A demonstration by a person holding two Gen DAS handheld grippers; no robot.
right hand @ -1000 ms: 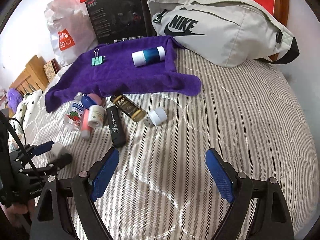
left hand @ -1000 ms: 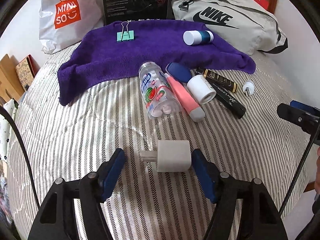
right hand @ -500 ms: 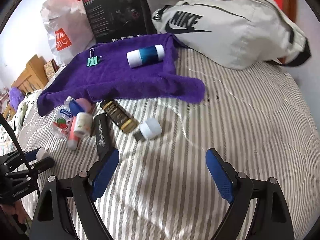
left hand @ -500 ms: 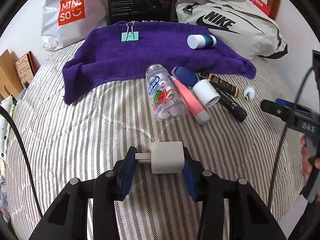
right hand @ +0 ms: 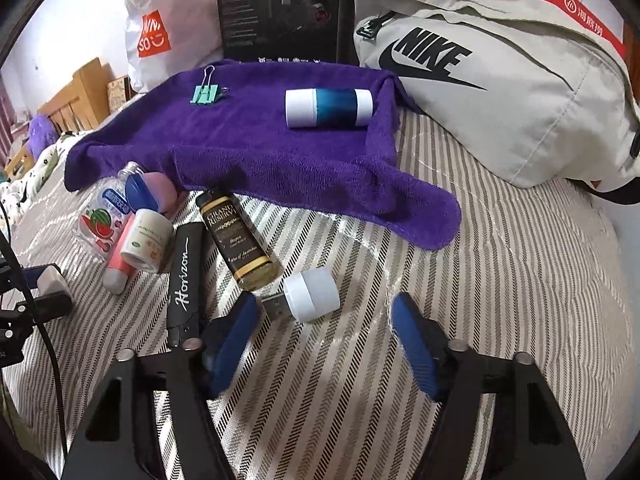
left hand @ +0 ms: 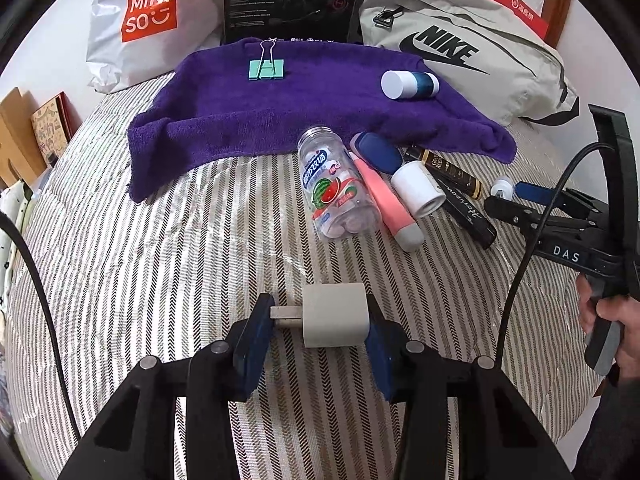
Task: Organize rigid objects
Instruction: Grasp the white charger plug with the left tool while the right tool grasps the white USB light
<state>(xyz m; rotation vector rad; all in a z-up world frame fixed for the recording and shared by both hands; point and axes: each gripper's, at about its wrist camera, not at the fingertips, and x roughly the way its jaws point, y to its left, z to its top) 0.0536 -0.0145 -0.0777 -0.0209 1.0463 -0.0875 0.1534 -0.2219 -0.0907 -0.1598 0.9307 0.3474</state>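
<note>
Blue-padded left gripper [left hand: 316, 322] was clamped on the white charger block [left hand: 334, 315], one pad against its prongs, the other on its flat end, low over the striped bedcover [left hand: 160, 264]. Beyond it lay a clear candy bottle [left hand: 334, 190], a pink tube [left hand: 384, 200] and a black Horizon stick [right hand: 185, 276], all bunched just before the purple towel [left hand: 320, 112]. On the towel: a green binder clip [left hand: 266, 69] and a blue-and-white cylinder [right hand: 329, 107], well apart. Right gripper [right hand: 324, 334] stood wide open, holding nothing, its pads flanking a small white USB plug [right hand: 306, 290].
</note>
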